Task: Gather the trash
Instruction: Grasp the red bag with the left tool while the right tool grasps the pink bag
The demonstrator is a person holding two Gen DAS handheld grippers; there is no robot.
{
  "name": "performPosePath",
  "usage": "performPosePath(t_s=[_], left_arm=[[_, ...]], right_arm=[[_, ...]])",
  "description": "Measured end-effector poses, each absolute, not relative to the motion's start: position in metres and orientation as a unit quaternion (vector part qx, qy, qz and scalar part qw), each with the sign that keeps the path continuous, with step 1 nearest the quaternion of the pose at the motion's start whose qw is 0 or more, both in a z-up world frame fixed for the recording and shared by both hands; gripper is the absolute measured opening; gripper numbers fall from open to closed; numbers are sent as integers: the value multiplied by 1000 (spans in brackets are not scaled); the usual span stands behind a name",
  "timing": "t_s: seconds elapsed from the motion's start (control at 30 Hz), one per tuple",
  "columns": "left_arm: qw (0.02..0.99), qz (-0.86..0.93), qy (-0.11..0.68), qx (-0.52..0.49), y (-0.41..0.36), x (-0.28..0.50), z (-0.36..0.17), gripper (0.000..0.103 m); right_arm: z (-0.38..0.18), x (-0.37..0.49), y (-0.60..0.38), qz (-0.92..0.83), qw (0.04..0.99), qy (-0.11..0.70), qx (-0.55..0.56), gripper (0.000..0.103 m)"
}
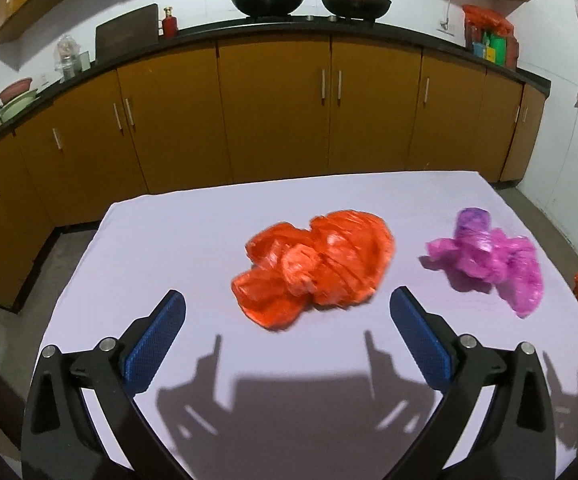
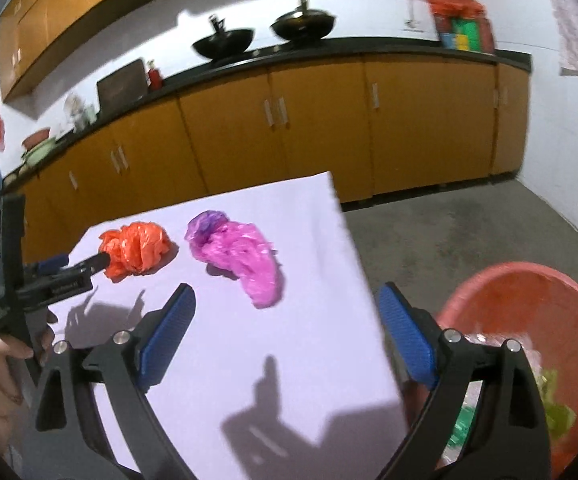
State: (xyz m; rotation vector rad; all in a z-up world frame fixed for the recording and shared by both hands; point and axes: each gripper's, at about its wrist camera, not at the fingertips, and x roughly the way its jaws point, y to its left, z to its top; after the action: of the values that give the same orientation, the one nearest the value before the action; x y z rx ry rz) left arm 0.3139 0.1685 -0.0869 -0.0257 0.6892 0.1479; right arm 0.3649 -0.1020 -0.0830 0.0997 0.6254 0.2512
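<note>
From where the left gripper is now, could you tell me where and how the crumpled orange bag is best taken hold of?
Grip the orange bag across its raised, bunched middle, where the knotted folds stand highest off the white table. Come from the near side, angled down, probably with the left gripper, whose open jaws already point toward it. The flat edges would likely slip; the thick centre gives the pads something to pinch.
</note>
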Motion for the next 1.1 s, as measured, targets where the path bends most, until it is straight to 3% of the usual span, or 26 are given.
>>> performPosePath(t_s=[0.5,0.67,0.73,0.9,0.97,1.1], left_arm=[[928,-11,373,-13,182,357,-103,101],[922,-32,386,-12,181,367,-109,101],[920,-43,390,-18,183,370,-111,101],[911,-67,405,-51,193,373,-121,67],[910,-77,404,-56,194,370,-124,51],[915,-77,394,-50,190,361,-121,36]], right_arm=[[-119,453,-55,153,919,362,38,85],[-131,466,-52,162,905,390,52,71],[-136,470,-49,172,898,402,53,58],[-144,470,-45,190,885,421,49,28],[-145,467,-46,194,883,423,56,24],[-143,457,-49,196,886,417,61,17]])
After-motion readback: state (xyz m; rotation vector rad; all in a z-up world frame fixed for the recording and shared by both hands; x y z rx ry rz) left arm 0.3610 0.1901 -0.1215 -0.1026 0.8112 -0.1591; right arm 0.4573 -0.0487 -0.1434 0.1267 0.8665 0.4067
